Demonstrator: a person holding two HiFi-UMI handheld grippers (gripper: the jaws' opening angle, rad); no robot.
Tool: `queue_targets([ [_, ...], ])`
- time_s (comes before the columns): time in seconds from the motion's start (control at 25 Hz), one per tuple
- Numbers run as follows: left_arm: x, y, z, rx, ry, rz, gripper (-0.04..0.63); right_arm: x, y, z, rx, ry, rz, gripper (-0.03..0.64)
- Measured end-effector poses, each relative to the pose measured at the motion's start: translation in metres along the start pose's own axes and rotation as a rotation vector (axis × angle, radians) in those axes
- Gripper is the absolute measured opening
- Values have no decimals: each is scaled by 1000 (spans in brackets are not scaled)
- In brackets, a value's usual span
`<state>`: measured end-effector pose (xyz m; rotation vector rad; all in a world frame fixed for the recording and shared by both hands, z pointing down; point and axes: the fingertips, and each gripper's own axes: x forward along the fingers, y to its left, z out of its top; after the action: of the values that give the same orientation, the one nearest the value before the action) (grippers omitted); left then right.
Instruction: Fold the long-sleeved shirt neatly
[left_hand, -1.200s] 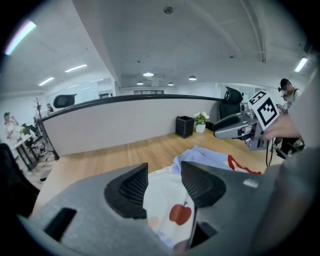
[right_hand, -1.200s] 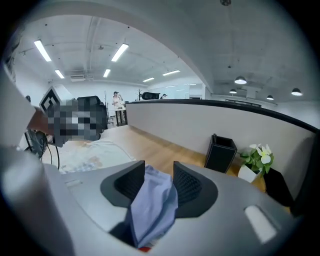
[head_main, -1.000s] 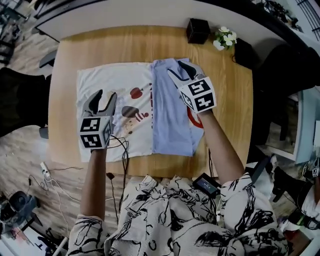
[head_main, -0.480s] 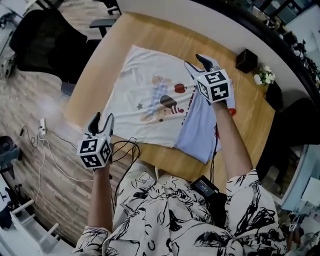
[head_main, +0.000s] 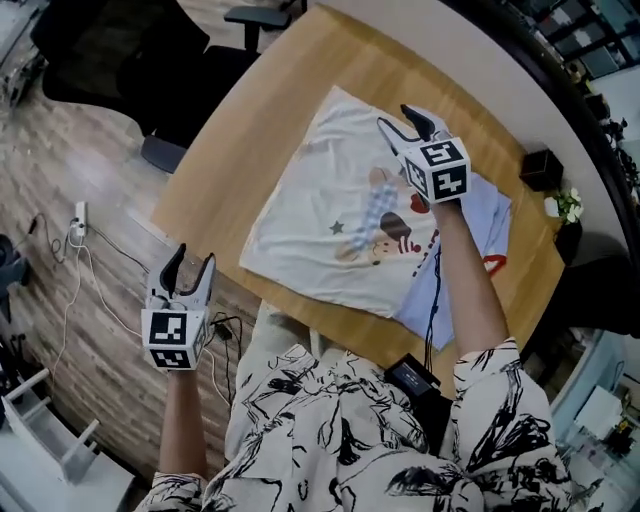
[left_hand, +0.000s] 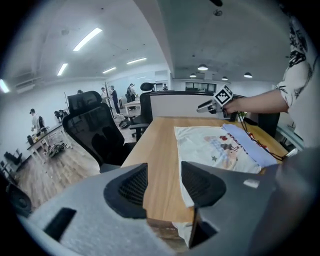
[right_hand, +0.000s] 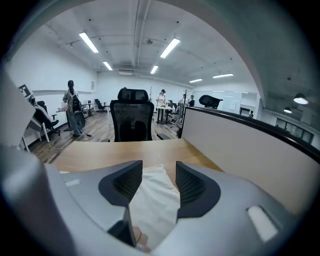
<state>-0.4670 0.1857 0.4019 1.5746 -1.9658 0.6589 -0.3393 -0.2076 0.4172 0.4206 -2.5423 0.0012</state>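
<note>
- Two grippers, jaws apart and empty: the left gripper (head_main: 188, 262) hangs off the table's (head_main: 225, 140) left edge, and the right gripper (head_main: 402, 120) hovers above the shirt (head_main: 320, 215) spread mid-table.
- A black chair (head_main: 110, 45) stands beside the far-left corner.
- A black box (head_main: 542, 168) and flowers (head_main: 566, 206) sit at the right corner.
- Only the right gripper view shows the partition (right_hand: 235, 135) behind the table.

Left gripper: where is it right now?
Head view, lower left: the left gripper hangs off the table's near-left edge over the floor, apart from the shirt, jaws open and empty.

Bright, even light from ceiling strips (right_hand: 89, 42); both claw views bulge fisheye-round, dark-cornered, near parts soft-focused.
</note>
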Motion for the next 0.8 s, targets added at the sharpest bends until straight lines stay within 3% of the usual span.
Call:
queue_targets([
  [0.16,30,11,-29,-48,34,-76,219,49,3,-5,55,34,-13,233],
  [0.48,79,3,-88,-244,101,-226,213,134,15,-9,30,167,38,245],
  [0.6,88,-15,-104,-267,131,-296,219,162,14,-15,40,212,55,245],
  [0.8,98,-38,-122,-304,154,-347,222,207,9,-34,14,305,92,247],
])
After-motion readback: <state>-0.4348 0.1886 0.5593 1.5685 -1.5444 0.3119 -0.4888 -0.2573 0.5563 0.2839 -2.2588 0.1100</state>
